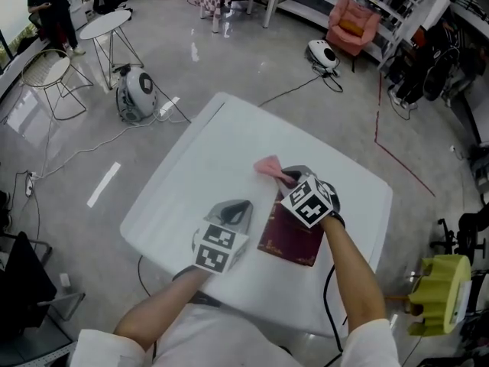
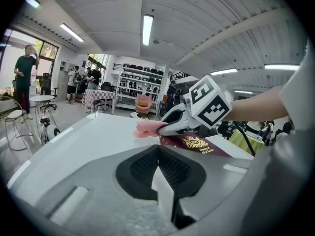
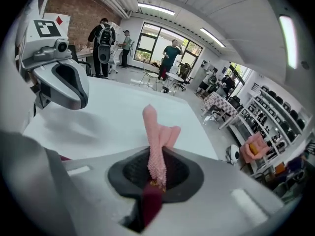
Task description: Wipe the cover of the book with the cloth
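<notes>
A dark red book [image 1: 289, 237] with a gold crest lies flat on the white table [image 1: 206, 167], right of middle. My right gripper [image 1: 289, 178] is over the book's far end, shut on a pink cloth [image 1: 269, 165] that sticks out past the jaws over the table. In the right gripper view the cloth [image 3: 158, 136] stands pinched between the pads, with the book [image 3: 151, 203] showing below them. My left gripper [image 1: 241, 207] rests just left of the book, shut with nothing in it. From the left gripper view I see the right gripper [image 2: 165, 128], the cloth [image 2: 147, 128] and the book [image 2: 197, 144].
The table's near edge lies close behind both grippers. On the floor around are a round white machine [image 1: 137, 92], a wire chair [image 1: 50, 79], a small round table [image 1: 105, 25], cables, and a pink armchair [image 1: 353, 23]. A yellow-green object [image 1: 443, 281] stands at the lower right.
</notes>
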Demonstrator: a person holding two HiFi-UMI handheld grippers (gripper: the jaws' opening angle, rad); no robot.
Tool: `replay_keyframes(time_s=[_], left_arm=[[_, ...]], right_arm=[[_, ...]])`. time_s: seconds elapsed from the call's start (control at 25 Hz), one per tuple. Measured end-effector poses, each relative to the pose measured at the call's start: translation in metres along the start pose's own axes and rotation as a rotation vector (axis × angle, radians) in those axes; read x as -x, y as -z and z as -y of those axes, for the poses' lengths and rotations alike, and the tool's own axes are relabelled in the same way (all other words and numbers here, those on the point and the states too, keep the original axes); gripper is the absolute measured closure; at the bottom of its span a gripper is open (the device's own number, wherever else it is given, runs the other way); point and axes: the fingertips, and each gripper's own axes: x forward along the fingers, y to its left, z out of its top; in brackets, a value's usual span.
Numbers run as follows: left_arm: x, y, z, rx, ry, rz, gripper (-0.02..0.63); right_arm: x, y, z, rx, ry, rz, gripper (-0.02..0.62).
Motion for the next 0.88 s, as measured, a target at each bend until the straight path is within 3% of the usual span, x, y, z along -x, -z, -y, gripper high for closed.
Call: replay_keyframes(time_s=[0.4,0.88], left_arm=[[0.005,-0.002,0.0,0.0,0.001,0.018,0.6],[0.037,-0.004,0.001,0.015,-0.039,0.057,0.6]], right_arm=[[0.006,-0.002,-0.032,0.058,-0.05,-0.018,0.556],[0.031,-0.003,-0.09,0.058,-0.082,0.011,0.557]])
